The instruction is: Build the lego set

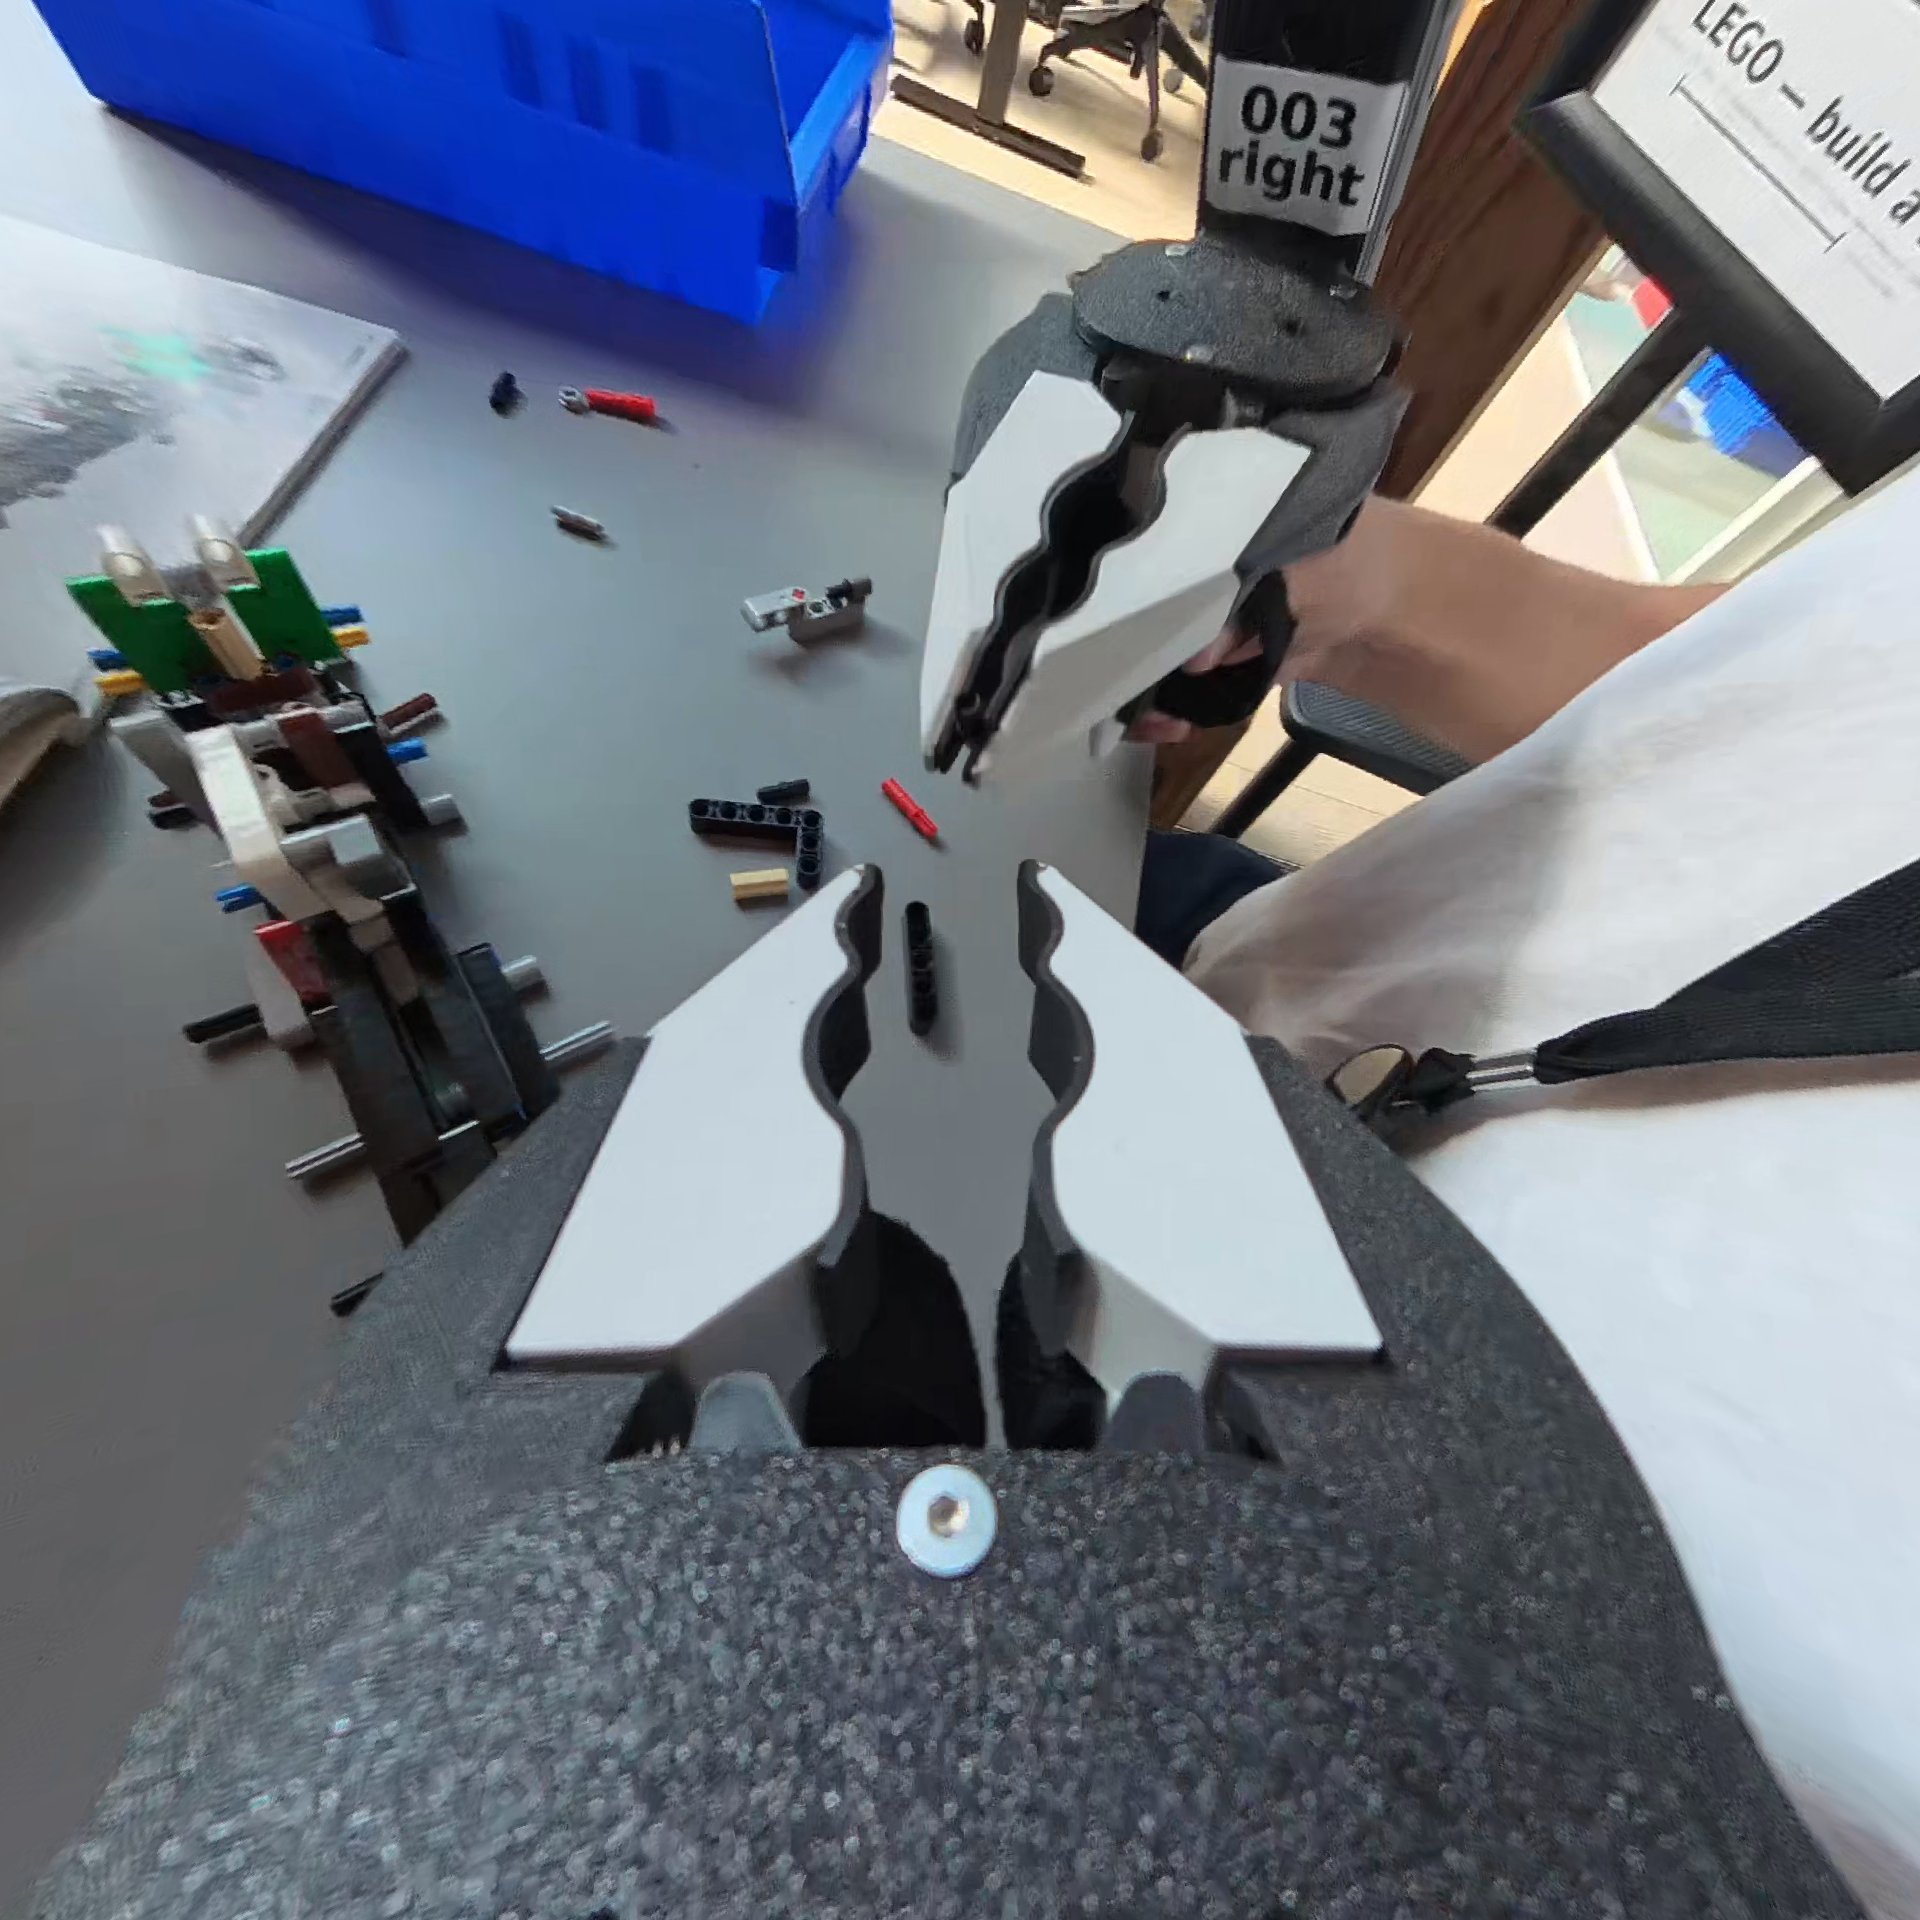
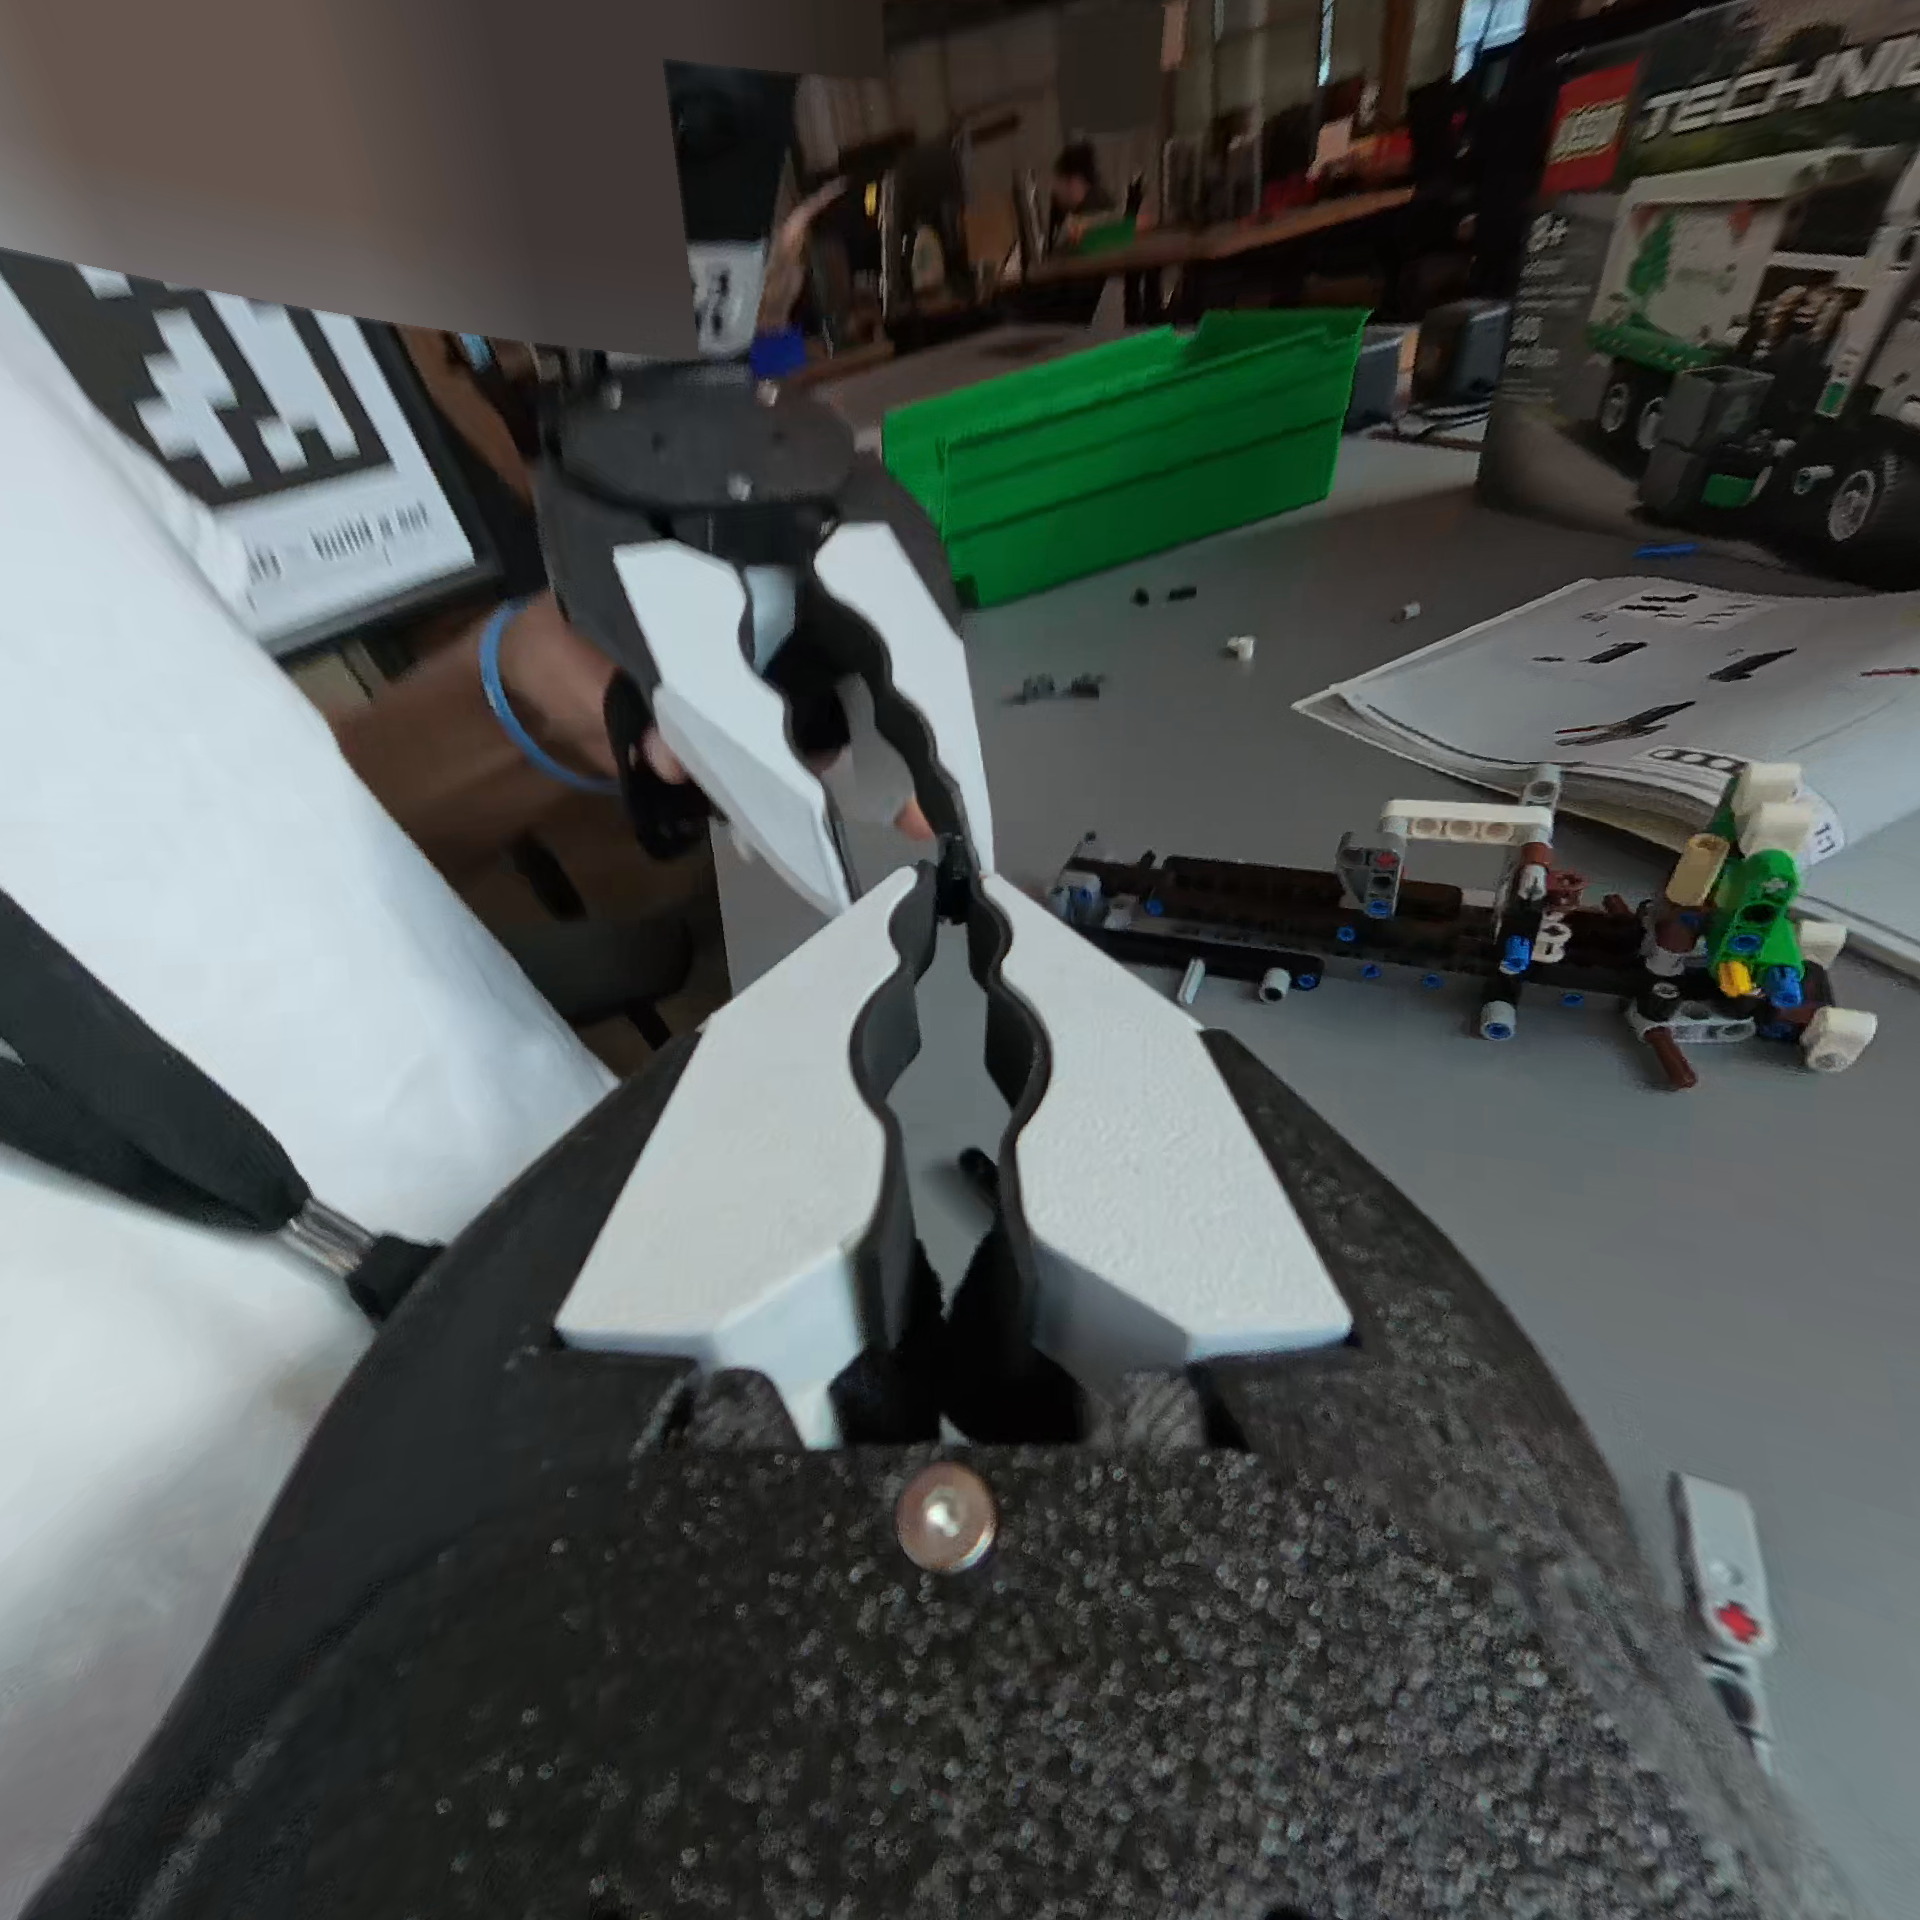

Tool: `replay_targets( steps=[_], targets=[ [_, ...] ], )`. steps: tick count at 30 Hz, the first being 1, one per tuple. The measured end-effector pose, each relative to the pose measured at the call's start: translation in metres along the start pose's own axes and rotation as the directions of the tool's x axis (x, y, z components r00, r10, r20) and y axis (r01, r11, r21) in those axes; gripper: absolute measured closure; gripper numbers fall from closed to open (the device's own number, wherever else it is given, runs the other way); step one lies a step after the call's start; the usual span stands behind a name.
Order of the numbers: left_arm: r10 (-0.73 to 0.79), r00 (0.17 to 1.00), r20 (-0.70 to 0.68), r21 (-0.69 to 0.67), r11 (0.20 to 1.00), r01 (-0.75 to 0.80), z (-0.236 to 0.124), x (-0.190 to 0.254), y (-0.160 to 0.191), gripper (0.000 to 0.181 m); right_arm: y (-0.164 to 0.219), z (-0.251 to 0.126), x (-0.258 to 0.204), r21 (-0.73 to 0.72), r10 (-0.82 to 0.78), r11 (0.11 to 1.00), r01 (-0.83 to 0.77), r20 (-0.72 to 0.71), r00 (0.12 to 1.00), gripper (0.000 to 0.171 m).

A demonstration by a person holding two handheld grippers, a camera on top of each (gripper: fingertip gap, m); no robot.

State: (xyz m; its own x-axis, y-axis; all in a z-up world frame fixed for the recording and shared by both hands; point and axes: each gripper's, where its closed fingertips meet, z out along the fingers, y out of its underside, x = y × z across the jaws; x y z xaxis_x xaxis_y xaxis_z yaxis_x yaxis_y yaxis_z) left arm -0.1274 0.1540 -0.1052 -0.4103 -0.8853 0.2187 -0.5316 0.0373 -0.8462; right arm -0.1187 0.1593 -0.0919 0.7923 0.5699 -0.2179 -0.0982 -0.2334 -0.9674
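Observation:
My left gripper is open and hovers low over the grey table, with a short black beam lying on the table between its fingers. My right gripper is shut on a small black piece. In the left wrist view the right gripper hangs tips-down just beyond my left fingertips. The open left gripper shows tip to tip with the right in the right wrist view. The partly built lego chassis lies to the left and also shows in the right wrist view.
Loose parts lie near the grippers: a black L-beam, a red pin, a tan piece, a grey block. Instruction booklet, blue bin, green bin, lego box. The table edge and a person's white shirt are at the right. Only a small space, under 4 cm, lies between the two pairs of fingers.

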Motion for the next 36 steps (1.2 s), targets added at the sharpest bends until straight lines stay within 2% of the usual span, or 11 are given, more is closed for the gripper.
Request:
replay_targets(
  steps=[2,4,5,7,9,10,16,20,27,33,36],
  targets=[
    [0.078,0.995,0.066,0.018,0.997,-0.079,0.005,-0.001,-0.004,0.152,-0.02,-0.003,0.006,0.159,0.178,0.971,-0.176,0.001,0.984,0.167],
    [0.132,0.969,0.211,0.075,0.986,-0.15,0.007,-0.009,-0.016,0.155,-0.032,-0.006,0.012,0.28,0.358,0.891,-0.357,0.049,0.932,0.168],
    [0.138,0.941,0.31,0.109,0.978,-0.18,0.004,-0.017,-0.024,0.157,-0.034,-0.006,0.017,0.312,0.455,0.834,-0.455,0.079,0.887,0.168],
    [0.181,0.887,0.425,0.156,0.951,-0.268,-0.001,-0.018,-0.038,0.157,-0.038,-0.007,0.019,0.343,0.608,0.696,-0.631,0.187,0.772,0.168],
    [0.242,0.827,0.507,0.154,0.919,-0.363,-0.002,-0.017,-0.047,0.156,-0.038,-0.005,0.018,0.336,0.687,0.587,-0.736,0.275,0.673,0.169],
    [0.265,0.802,0.535,0.139,0.909,-0.393,-0.002,-0.016,-0.049,0.155,-0.037,-0.002,0.017,0.328,0.704,0.561,-0.76,0.294,0.646,0.168],
    [0.27,0.786,0.556,0.154,0.896,-0.416,-0.007,-0.017,-0.052,0.16,-0.037,0.005,0.01,0.284,0.707,0.549,-0.786,0.343,0.618,0.167],
    [0.273,0.815,0.511,0.175,0.896,-0.409,-0.01,-0.014,-0.048,0.177,-0.035,0.006,0.011,0.282,0.688,0.593,-0.754,0.309,0.657,0.168],
    [0.329,0.824,0.462,0.168,0.88,-0.445,-0.012,-0.009,-0.042,0.18,-0.03,0.007,0.005,0.19,0.697,0.607,-0.772,0.339,0.632,0.167],
    [0.286,0.867,0.407,0.234,0.885,-0.402,-0.011,-0.008,-0.039,0.181,-0.029,0.001,0.006,0.171,0.645,0.69,-0.703,0.295,0.705,0.163],
    [0.265,0.884,0.384,0.26,0.888,-0.379,-0.011,-0.008,-0.037,0.181,-0.026,-0.008,0.016,0.177,0.62,0.728,-0.662,0.242,0.747,0.169]
  ],
)
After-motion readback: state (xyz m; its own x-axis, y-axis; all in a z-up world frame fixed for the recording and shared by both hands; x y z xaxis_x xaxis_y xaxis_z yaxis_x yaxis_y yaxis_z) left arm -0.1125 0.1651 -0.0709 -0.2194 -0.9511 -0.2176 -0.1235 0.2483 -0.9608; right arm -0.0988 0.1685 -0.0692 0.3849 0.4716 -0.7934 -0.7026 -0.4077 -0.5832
